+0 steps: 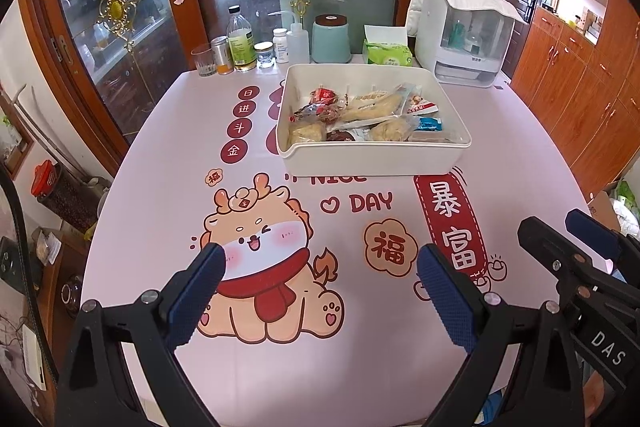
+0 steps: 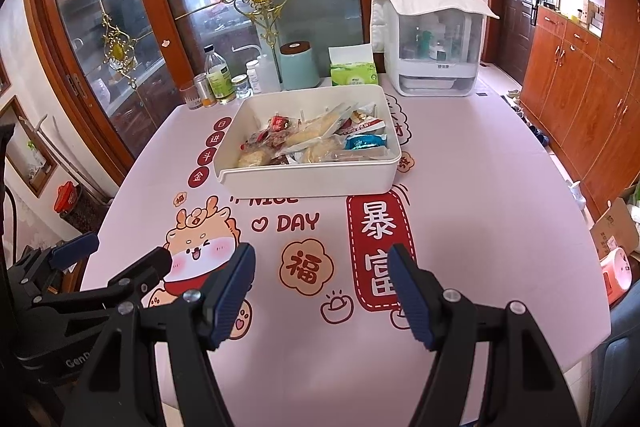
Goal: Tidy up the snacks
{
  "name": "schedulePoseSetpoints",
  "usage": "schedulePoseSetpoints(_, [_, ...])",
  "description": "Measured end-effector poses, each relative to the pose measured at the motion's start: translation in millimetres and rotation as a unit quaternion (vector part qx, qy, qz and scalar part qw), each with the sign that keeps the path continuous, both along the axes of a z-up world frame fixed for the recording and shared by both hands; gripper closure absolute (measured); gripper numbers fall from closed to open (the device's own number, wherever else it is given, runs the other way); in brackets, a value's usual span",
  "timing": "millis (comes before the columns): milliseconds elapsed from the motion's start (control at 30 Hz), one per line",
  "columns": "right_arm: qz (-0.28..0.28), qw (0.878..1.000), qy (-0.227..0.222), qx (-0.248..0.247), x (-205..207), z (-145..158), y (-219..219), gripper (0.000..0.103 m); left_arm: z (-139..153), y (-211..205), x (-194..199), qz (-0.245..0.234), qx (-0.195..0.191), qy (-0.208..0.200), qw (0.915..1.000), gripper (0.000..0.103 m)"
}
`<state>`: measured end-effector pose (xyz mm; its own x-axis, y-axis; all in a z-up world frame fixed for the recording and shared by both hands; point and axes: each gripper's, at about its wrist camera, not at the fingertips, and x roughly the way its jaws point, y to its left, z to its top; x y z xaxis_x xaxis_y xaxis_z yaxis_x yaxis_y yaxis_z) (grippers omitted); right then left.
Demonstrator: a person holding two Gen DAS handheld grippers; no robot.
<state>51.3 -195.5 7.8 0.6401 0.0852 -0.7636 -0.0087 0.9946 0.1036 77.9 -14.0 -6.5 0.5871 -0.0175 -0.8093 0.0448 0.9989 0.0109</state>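
Note:
A white rectangular bin (image 1: 372,159) stands on the pink printed tablecloth (image 1: 280,367) past the table's middle; it also shows in the right wrist view (image 2: 312,179). Several wrapped snacks (image 1: 360,115) lie inside it: pale bread packs, red wrappers and a blue packet (image 2: 364,141). My left gripper (image 1: 320,267) is open and empty above the near part of the table. My right gripper (image 2: 322,267) is open and empty beside it, and shows at the right edge of the left wrist view (image 1: 568,227). The left gripper shows at the left edge of the right wrist view (image 2: 120,251).
Along the table's far edge stand a glass (image 1: 205,61), bottles and jars (image 1: 241,43), a teal canister (image 1: 331,39), a green tissue pack (image 1: 387,51) and a white covered appliance (image 1: 464,35). Glass cabinet doors rise behind. Wooden cupboards (image 2: 580,83) line the right wall.

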Motion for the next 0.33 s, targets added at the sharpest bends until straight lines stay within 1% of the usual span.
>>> schedulePoseSetpoints(333, [-0.001,1.000,0.001,0.001,0.9,0.7,-1.3,0.034,-2.0,0.3,2.4,0.000,0.001,0.003,1.0000,0.007])
